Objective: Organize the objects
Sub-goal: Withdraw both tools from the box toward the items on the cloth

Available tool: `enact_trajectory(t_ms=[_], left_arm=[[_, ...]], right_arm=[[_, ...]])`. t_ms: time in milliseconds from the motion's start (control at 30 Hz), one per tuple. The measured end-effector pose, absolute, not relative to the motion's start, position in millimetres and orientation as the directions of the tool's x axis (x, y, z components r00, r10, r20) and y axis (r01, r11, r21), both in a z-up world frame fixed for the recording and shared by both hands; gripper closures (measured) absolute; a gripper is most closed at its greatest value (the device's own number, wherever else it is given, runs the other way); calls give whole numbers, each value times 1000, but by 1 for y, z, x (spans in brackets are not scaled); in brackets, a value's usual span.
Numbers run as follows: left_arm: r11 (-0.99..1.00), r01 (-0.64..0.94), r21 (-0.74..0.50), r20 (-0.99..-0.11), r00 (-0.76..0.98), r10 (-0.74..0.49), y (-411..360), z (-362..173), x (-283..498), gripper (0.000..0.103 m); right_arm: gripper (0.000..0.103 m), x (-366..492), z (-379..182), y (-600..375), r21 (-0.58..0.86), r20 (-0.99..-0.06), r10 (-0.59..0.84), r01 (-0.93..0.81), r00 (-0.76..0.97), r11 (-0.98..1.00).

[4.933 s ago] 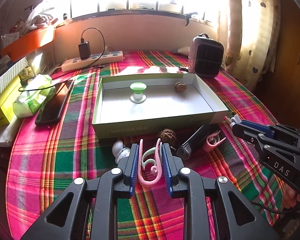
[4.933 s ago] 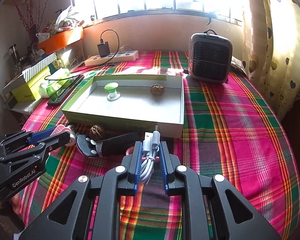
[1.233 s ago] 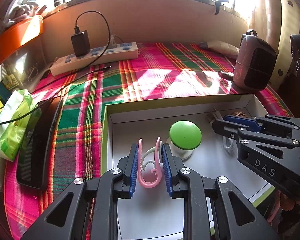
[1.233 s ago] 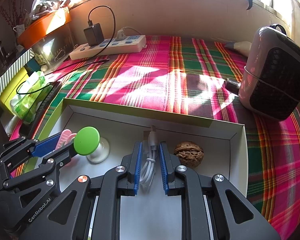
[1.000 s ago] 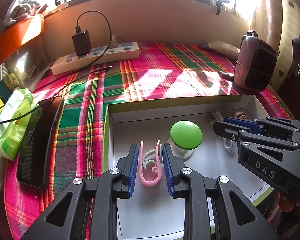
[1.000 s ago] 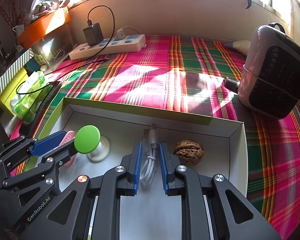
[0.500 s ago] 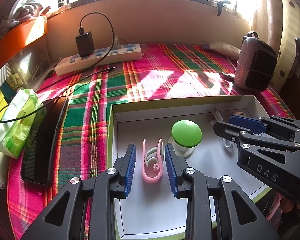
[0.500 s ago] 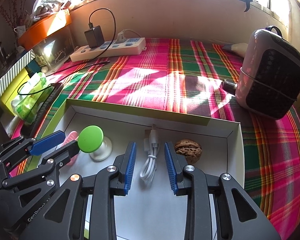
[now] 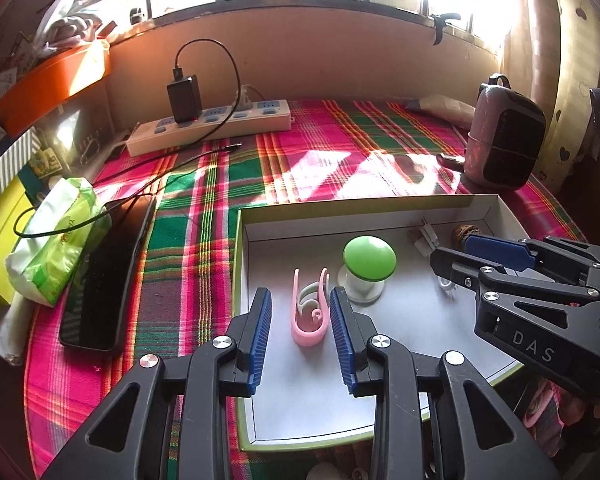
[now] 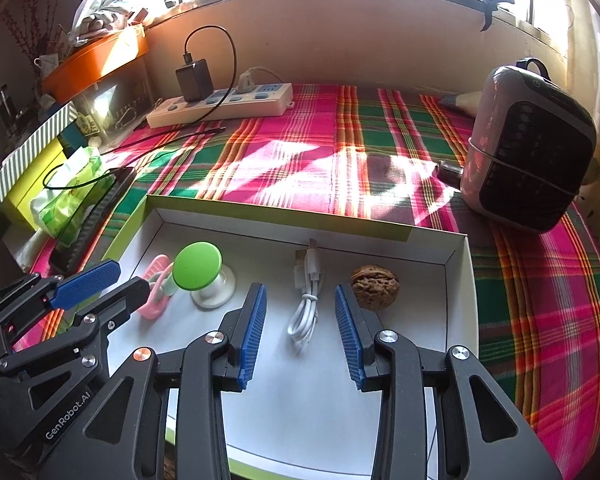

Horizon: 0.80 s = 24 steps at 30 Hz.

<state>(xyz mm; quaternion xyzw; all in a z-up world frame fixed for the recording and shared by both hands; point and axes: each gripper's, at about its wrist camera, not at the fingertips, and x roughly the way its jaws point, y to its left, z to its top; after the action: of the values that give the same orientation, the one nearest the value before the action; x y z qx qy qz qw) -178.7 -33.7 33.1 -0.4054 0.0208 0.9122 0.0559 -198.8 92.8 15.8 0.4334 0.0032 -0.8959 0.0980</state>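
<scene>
Pink clip [image 9: 309,312] | between left tongs [image 9: 300,326], untouched | box [image 9: 380,205]

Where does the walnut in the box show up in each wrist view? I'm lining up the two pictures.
Left wrist view: walnut at the box's far right corner, half hidden behind the right tool.
Right wrist view: walnut just right of centre, beside the white cable.
Shared landmark: green-topped knob.

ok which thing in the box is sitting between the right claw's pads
The white cable, coiled on the box floor between the opening right claw, untouched. The walnut lies outside it; the pink clip is by the left claw.
</scene>
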Motion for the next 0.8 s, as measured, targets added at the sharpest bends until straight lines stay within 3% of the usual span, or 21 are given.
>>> enact_trajectory(t_ms=[800], left_arm=[[-994,-110,-22,-714,-694,92,-37,46,-128,74]], right_arm=[[66,-143,31,96,81,-733,-170,164,-659,-983]])
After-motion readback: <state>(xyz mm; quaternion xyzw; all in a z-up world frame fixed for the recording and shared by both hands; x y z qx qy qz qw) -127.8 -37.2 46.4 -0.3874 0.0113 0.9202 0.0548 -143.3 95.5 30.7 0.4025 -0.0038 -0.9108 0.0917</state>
